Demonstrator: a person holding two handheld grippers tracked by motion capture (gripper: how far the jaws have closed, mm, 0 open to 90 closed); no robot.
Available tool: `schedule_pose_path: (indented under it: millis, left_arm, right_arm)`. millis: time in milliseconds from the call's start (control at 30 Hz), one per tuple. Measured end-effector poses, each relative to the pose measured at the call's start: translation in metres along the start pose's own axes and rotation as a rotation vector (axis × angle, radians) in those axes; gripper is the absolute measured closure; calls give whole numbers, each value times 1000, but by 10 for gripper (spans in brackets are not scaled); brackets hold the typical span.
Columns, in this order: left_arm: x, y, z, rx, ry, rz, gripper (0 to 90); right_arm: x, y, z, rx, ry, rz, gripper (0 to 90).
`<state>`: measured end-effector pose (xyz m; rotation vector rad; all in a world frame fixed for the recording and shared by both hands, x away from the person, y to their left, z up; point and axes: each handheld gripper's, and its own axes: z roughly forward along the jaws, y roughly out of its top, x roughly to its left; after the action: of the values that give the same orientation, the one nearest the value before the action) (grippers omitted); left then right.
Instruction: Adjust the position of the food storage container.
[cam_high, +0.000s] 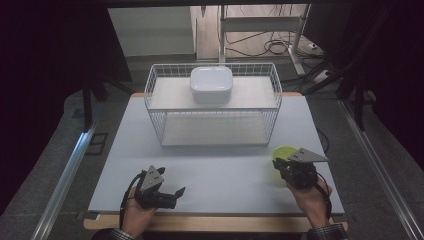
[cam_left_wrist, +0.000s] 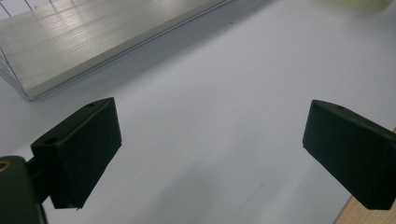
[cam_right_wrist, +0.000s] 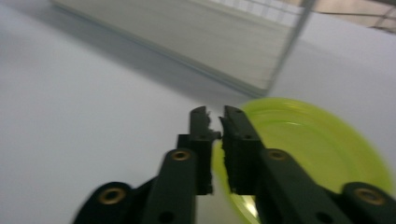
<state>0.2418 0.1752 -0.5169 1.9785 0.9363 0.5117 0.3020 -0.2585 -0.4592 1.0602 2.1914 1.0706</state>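
Near the table's back edge, a wire basket (cam_high: 213, 107) carries a white lidded box (cam_high: 211, 84) on its upper shelf. At the front right corner, the right gripper (cam_right_wrist: 214, 122) pinches a green plate's (cam_right_wrist: 308, 144) rim; the left gripper (cam_left_wrist: 210, 154) is spread.

The surface (cam_high: 215, 165) is pale blue-grey with a light wood edge. A white wire basket (cam_high: 213, 105) at 12 o'clock carries a white lidded box (cam_high: 211, 84). The plate (cam_high: 281, 152) at 4 o'clock is lime green. Both tongs are black, topped with grey plates

White lidded box (cam_high: 211, 84) atop wire rack (cam_high: 213, 118), yellow-green plate (cam_high: 283, 153) beside right gripper (cam_high: 295, 170), left gripper (cam_high: 172, 192) near table edge
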Motion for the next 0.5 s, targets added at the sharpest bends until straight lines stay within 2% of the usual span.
schedule_pose_path:
  millis: [33, 67, 133, 167, 300, 333, 367, 467, 500]
  left_arm:
    - [1, 0, 0, 0, 0, -2, 40]
    - [1, 0, 0, -2, 0, -6, 40]
    - [2, -1, 0, -2, 0, -7, 41]
    - [3, -1, -1, -4, 1, -10, 41]
    - [4, -1, 0, -5, 0, -18, 41]
    - [4, -1, 0, -5, 0, -18, 42]
    - [4, -1, 0, -4, 0, -19, 41]
    - [4, -1, 0, -3, -1, -20, 42]
    - [4, -1, 0, -3, -2, -20, 42]
  right_arm:
    - [-4, 0, -2, -2, -23, -4, 867]
    - [-15, -1, -5, -11, -49, 20, 893]
    - [-19, -2, -6, -10, -56, 36, 894]
    - [-29, -3, -9, -12, -75, 74, 895]
    - [-48, -7, -16, -28, -115, 135, 895]
    - [-48, -7, -16, -28, -115, 135, 895]
    - [-58, -10, -18, -29, -134, 170, 895]
    - [-66, -14, -18, -26, -147, 192, 895]
    - [-74, -17, -17, -20, -167, 207, 895]
